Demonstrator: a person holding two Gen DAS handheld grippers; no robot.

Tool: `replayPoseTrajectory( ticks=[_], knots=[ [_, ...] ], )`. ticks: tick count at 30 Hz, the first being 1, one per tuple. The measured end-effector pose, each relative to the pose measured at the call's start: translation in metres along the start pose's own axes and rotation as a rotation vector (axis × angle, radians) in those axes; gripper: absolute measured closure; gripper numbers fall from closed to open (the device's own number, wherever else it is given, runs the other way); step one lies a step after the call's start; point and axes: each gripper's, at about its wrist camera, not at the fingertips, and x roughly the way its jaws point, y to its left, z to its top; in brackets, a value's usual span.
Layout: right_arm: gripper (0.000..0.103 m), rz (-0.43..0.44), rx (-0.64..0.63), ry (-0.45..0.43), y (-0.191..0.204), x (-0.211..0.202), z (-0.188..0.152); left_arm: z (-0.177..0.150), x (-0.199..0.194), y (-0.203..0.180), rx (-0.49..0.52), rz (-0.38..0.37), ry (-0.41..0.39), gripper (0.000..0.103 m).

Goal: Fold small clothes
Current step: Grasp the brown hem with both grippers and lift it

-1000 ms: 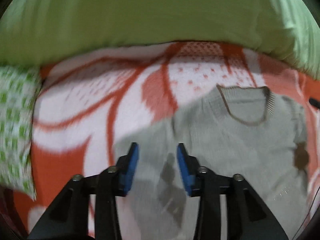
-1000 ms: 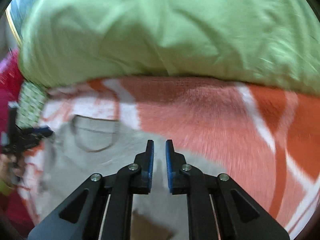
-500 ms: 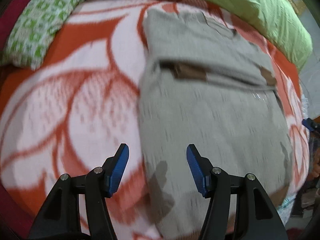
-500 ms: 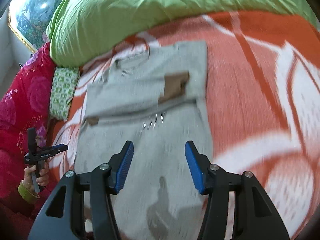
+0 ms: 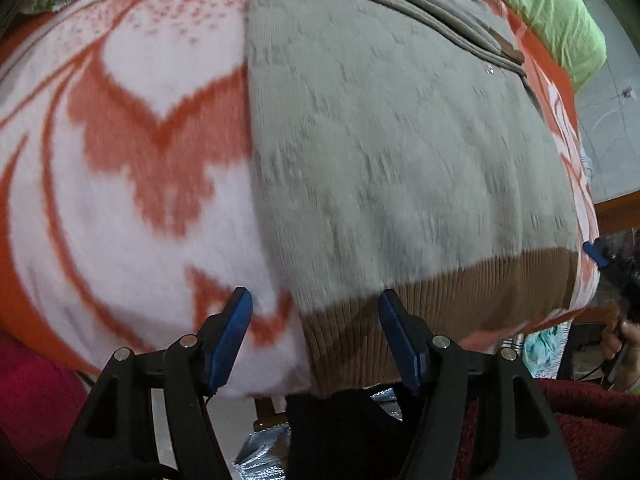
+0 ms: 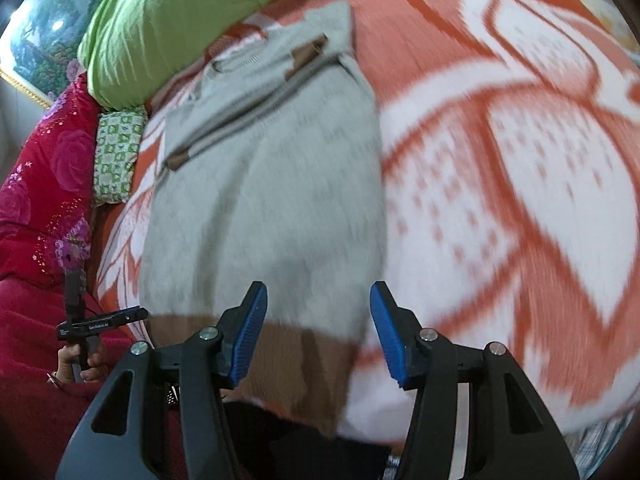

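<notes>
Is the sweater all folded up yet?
Not yet. Both sleeves of the grey knit sweater already lie across its chest. The open left gripper and right gripper hover at its brown ribbed hem, holding nothing. Folding the bottom up remains.

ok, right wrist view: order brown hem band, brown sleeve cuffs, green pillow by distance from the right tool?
1. Brown hem band: just beyond the open right tool, near edge.
2. Brown sleeve cuffs: folded across the sweater's chest, mid-bed.
3. Green pillow: top left, farthest.

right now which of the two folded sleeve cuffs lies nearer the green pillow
The brown cuff by the sweater's collar, closest to the green pillow; the other cuff lies lower, toward the patterned cushion.
</notes>
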Motion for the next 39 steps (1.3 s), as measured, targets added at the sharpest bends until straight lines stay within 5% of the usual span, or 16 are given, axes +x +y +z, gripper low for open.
replayPoseTrajectory(
  ticks=[10, 14, 16, 17, 18, 23, 29, 34, 39],
  knots=[
    [0.046, 0.108, 0.084, 0.021, -0.017, 0.027, -0.031, -0.006, 0.013, -0.017, 0.012, -0.081, -0.065, 0.037],
    [0.046, 0.176, 0.070, 0.043, -0.015, 0.034, -0.031, -0.004, 0.013, -0.021, 0.019, -0.069, -0.074, 0.065],
    [0.050, 0.199, 0.095, 0.042, -0.017, 0.039, -0.032, 0.001, 0.013, -0.019, 0.005, -0.096, -0.073, 0.094],
    [0.067, 0.198, 0.103, 0.046, -0.018, 0.041, -0.031, 0.002, 0.011, -0.015, 0.000, -0.121, -0.072, 0.094],
    [0.097, 0.197, 0.109, 0.061, -0.019, 0.042, -0.034, 0.001, 0.009, -0.017, 0.010, -0.114, -0.081, 0.095],
    [0.096, 0.219, 0.106, 0.091, -0.034, 0.026, -0.048, -0.016, -0.009, -0.006, -0.023, -0.146, -0.147, 0.097],
    [0.096, 0.372, 0.131, 0.046, -0.026, 0.021, -0.032, -0.004, -0.023, -0.016, -0.010, -0.177, -0.166, 0.097],
    [0.096, 0.539, 0.111, -0.073, -0.002, -0.008, 0.012, 0.027, -0.081, -0.028, 0.008, -0.243, -0.294, 0.097],
    [0.096, 0.632, 0.065, -0.174, 0.017, -0.016, 0.077, 0.093, -0.123, -0.019, -0.023, -0.269, -0.433, 0.097]
  ],
)
